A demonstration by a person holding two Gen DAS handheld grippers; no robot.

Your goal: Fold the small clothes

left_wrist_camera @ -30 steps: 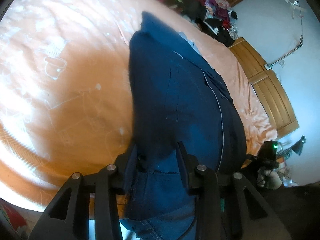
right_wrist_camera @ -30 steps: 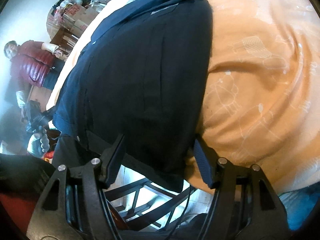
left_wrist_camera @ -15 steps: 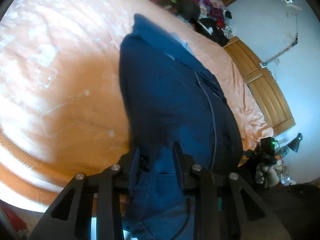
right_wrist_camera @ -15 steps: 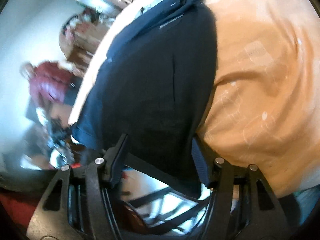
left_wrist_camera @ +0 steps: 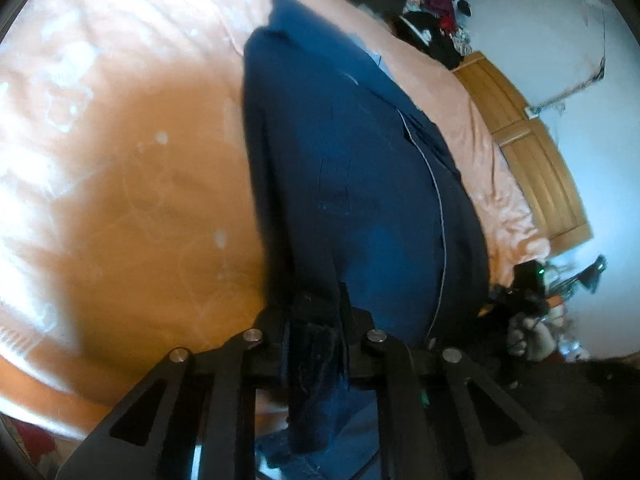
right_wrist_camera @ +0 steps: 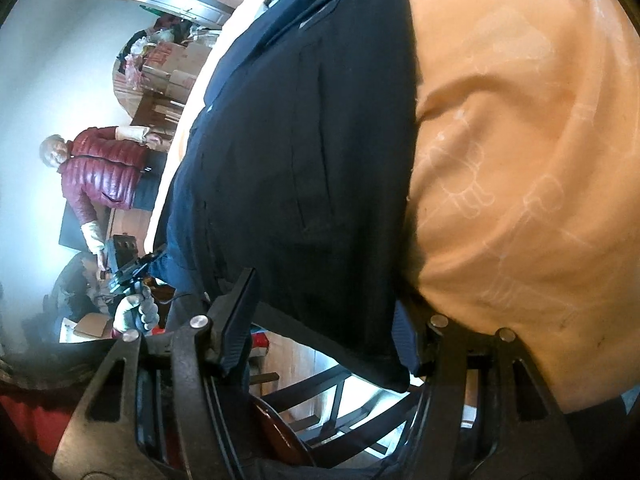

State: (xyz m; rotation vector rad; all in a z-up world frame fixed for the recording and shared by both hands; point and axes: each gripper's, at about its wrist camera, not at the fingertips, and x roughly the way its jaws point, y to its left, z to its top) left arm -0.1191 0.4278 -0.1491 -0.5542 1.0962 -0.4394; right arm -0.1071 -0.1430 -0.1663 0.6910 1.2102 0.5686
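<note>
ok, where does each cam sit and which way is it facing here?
Left wrist: on the left hand-held gripper, looking along the navy garment up the orange bed; its fingers pinch the hem; the other gripper is at right.
Right wrist: on the right hand-held gripper, facing the same garment's other bottom corner; fingers apart; a gloved hand at left.
Shared: garment, bed, each other's gripper.

Left wrist view sits low at the bed's near edge, looking forward along its fingers (left_wrist_camera: 276, 332), up the length of the navy garment (left_wrist_camera: 360, 184) across the orange bedspread (left_wrist_camera: 120, 200). Right wrist view, just as close, looks up the same garment (right_wrist_camera: 304, 160) from its other side. Each view catches the opposite gloved hand (left_wrist_camera: 528, 340) (right_wrist_camera: 134, 312) at its rim.
</note>
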